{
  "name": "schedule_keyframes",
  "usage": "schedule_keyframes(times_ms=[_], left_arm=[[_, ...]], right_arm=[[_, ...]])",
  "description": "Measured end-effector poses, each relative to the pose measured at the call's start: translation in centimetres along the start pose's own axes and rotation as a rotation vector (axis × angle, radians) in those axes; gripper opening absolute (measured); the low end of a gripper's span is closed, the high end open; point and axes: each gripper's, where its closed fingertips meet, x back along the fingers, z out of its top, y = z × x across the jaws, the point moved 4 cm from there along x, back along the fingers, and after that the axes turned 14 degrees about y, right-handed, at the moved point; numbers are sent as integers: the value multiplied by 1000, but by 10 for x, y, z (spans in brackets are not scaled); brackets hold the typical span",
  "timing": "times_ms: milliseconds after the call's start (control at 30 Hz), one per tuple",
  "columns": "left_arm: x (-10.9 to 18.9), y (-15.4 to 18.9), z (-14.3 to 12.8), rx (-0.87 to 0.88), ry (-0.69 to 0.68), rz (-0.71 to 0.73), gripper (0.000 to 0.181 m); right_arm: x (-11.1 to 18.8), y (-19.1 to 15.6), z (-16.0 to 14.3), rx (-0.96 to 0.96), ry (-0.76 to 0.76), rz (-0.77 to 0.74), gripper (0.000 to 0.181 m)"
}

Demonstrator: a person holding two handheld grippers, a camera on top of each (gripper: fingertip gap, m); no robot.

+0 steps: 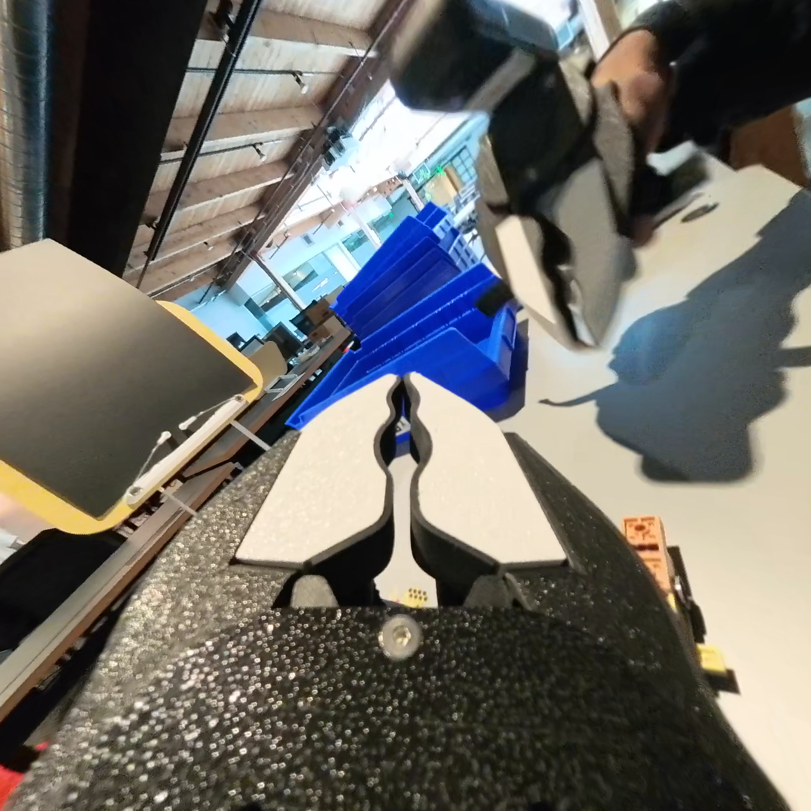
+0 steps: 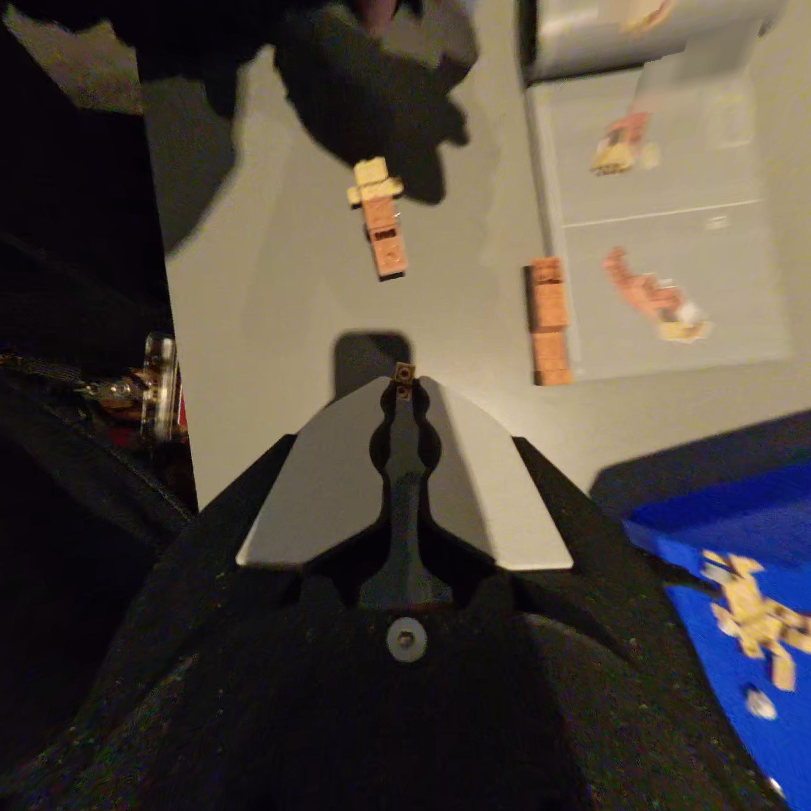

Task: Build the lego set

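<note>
My right gripper is shut on a small dark and tan lego piece, held above the grey table. A part-built lego figure, tan on top and orange-brown below, lies on the table ahead of it. An orange-brown brick column lies to its right. My left gripper has its jaws together with nothing visible between them, lifted and tilted towards the room. The right gripper shows blurred at the upper right of the left wrist view, held by a gloved hand.
An open instruction booklet lies at the right of the table. A blue bin with several tan pieces is at the lower right. Stacked blue bins stand ahead of the left gripper. A dark panel with a yellow rim is on the left. About 12 cm separates my left fingertips from my right. The right tips stand about 9 cm off the orange-brown brick column.
</note>
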Motion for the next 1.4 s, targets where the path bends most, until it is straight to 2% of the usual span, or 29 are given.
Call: schedule_keyframes(times_ms=[100, 200, 500, 767, 1133, 1267, 1400], left_arm=[[3, 1, -3, -23, -19, 6, 0], [4, -3, -1, -34, -17, 30, 0], [6, -9, 0, -35, -13, 58, 0], [6, -11, -4, -21, -20, 64, 0], [8, -14, -8, -5, -26, 77, 0], [8, -14, -9, 4, -27, 78, 0], [7, -12, -12, 13, -32, 71, 0]], right_arm=[[-25, -6, -12, 22, -86, 23, 7], [-36, -7, -13, 28, -111, 33, 7], [-45, -5, -18, -1, -116, 45, 7], [-41, -2, -18, -13, -81, 55, 9], [-16, 7, -11, -35, 19, 4, 10], [5, 13, -12, -44, 59, -50, 10], [39, 30, -14, -19, 62, -143, 10]])
